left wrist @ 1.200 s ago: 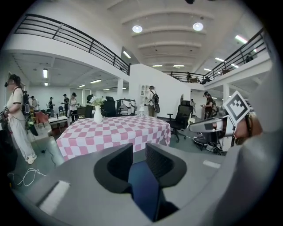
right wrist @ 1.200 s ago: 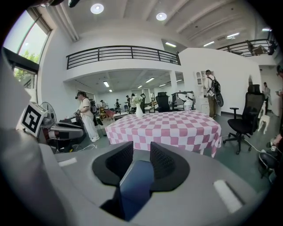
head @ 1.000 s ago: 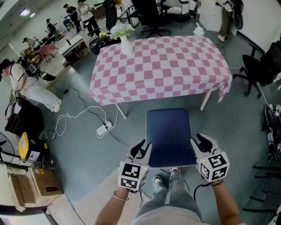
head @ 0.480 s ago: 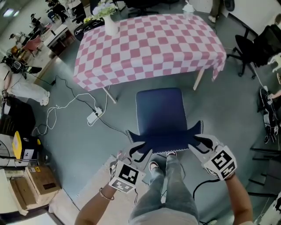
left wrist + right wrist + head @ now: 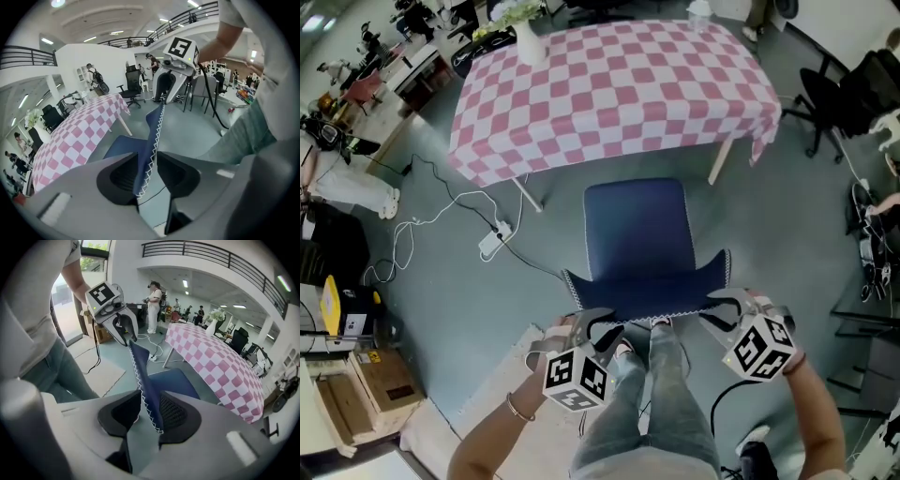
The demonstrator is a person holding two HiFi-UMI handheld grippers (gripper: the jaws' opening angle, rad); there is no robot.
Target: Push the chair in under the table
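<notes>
Blue chair back (image 5: 647, 286) inside left gripper (image 5: 598, 326) — jaws just opening — and right gripper (image 5: 724, 307)

White vase (image 5: 528, 43) (flowers (image 5: 514, 12) in it); corded power strip (image 5: 490, 243) on grey floor (image 5: 787, 244); black office chair (image 5: 839, 92).

Bright, even light falls from white ceiling strip lamps (image 5: 47, 41), and the pink-and-white checked bench (image 5: 609, 84) throws only a faint, soft shadow on the grey-green floor (image 5: 487, 309). The head view is sharp but bows at its edges. Both gripper views are round fisheye pictures with black corners, the right one also catching daylight through a window (image 5: 94, 246).
</notes>
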